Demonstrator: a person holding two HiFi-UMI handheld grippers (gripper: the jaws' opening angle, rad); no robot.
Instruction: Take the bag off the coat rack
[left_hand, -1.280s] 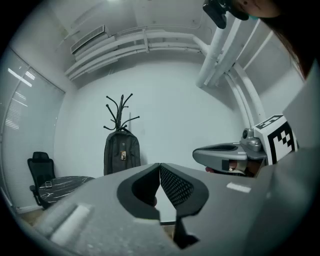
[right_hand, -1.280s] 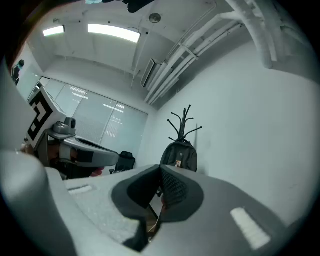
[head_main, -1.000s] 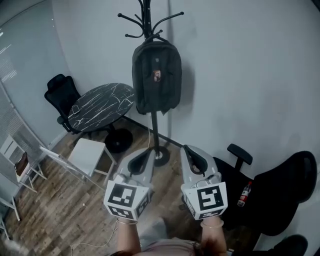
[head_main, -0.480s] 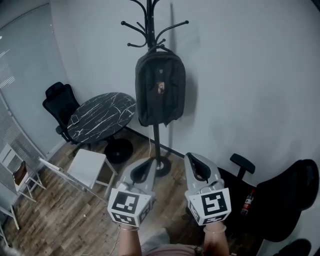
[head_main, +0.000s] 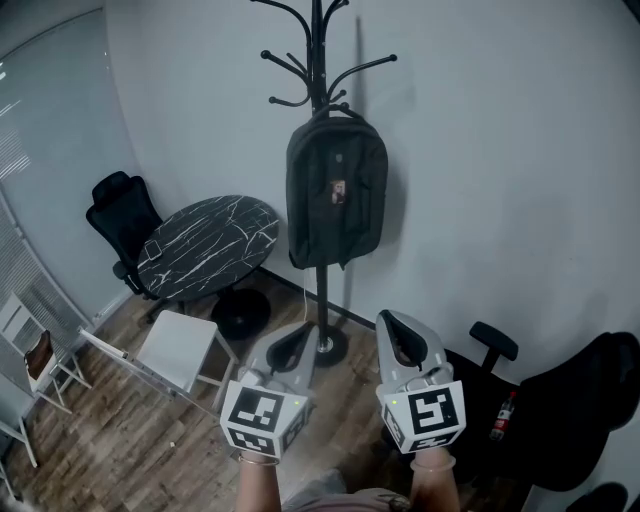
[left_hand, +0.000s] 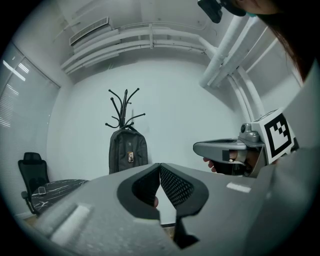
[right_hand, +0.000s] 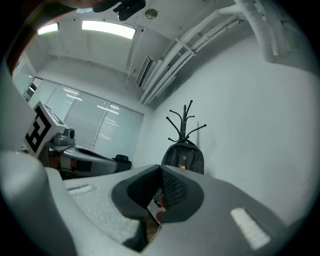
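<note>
Grey left tool (head_main: 299, 334) and right tool (head_main: 391, 326), each with jaws fully together and nothing between them. Both are held side by side, roughly level (marker cubes nearest the person), pointing toward the dark bag (head_main: 337, 195) and well apart from it. The bag hangs upright on the black coat rack (head_main: 318, 62), long axis vertical, front facing the tools.
</note>
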